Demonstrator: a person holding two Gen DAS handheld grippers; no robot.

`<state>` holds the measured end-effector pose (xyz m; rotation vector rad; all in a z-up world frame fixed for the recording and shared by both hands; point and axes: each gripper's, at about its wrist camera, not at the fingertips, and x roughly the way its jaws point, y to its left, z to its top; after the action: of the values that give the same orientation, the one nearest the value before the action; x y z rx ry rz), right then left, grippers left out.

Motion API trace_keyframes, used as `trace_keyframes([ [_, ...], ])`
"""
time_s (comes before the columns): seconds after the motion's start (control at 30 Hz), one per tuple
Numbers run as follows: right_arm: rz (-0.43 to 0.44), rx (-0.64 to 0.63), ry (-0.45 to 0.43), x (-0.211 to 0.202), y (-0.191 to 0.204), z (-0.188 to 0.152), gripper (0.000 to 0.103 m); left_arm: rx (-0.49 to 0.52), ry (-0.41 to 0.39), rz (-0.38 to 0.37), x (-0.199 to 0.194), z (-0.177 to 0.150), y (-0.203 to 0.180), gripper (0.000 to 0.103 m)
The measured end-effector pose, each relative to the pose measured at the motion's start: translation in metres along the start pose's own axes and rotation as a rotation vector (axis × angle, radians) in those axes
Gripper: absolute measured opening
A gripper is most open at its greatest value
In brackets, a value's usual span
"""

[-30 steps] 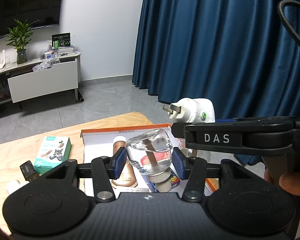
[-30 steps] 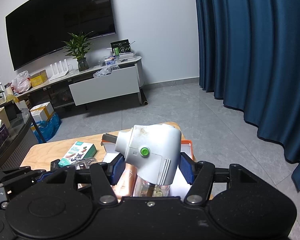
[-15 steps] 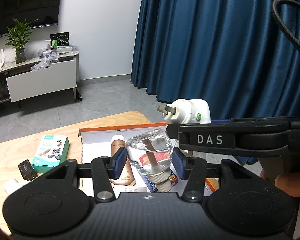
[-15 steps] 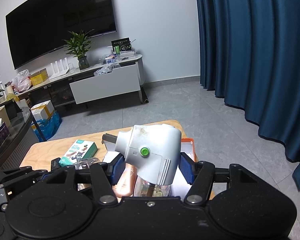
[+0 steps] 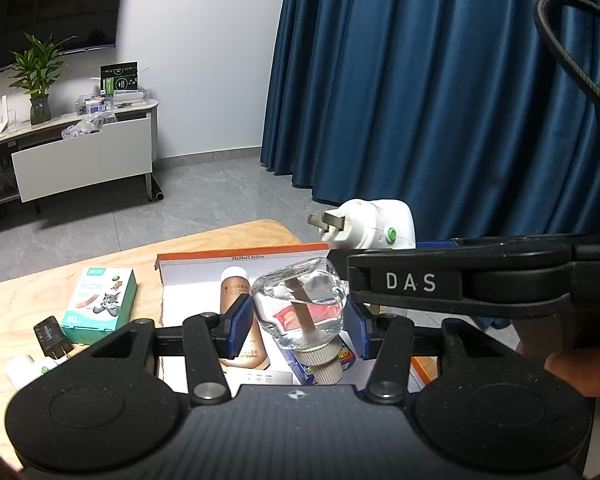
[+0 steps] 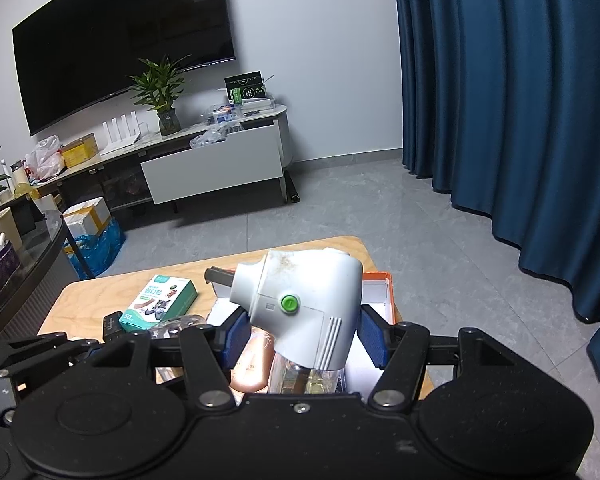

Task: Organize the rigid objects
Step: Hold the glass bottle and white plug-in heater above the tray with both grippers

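Observation:
My left gripper (image 5: 300, 330) is shut on a clear glass bottle (image 5: 302, 310) with a beige ribbed cap, held neck toward me above the orange-rimmed white box (image 5: 204, 258). My right gripper (image 6: 302, 338) is shut on a white plug-in device (image 6: 304, 312) with a green button and metal prongs; the device also shows in the left wrist view (image 5: 370, 230), held to the right above the box. A tan bottle (image 5: 238, 292) lies inside the box.
On the wooden table (image 5: 28, 316) left of the box lie a green plaster box (image 5: 100, 304), a black charger (image 5: 52, 336) and a small white bottle (image 5: 26, 368). A blue carton (image 5: 328, 362) lies in the box. Blue curtains hang to the right.
Both grippers have kept their hold. The views have shifted slightly, with the table and box a little lower and further left in the left wrist view.

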<state>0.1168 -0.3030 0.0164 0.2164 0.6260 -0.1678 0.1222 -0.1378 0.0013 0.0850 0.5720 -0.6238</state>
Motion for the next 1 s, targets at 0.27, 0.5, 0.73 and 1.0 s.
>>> trace_keyframes([
  [0.27,0.001,-0.001,0.002,0.0005,0.0035,-0.0025,0.071,-0.004,0.002,-0.002,-0.0013,-0.0011,0.0006,0.050],
  [0.5,0.001,-0.002,0.002,0.0005,0.0033,-0.0021,0.071,-0.003,0.003,-0.007,-0.0022,-0.0021,-0.0003,0.050],
  [0.73,0.001,-0.004,0.006,0.0014,0.0053,-0.0035,0.071,-0.004,0.005,-0.009,-0.0028,-0.0022,-0.0005,0.050],
  [1.0,0.001,-0.005,0.008,0.0029,0.0082,-0.0060,0.071,-0.004,0.007,-0.008,-0.0028,-0.0016,-0.0001,0.050],
])
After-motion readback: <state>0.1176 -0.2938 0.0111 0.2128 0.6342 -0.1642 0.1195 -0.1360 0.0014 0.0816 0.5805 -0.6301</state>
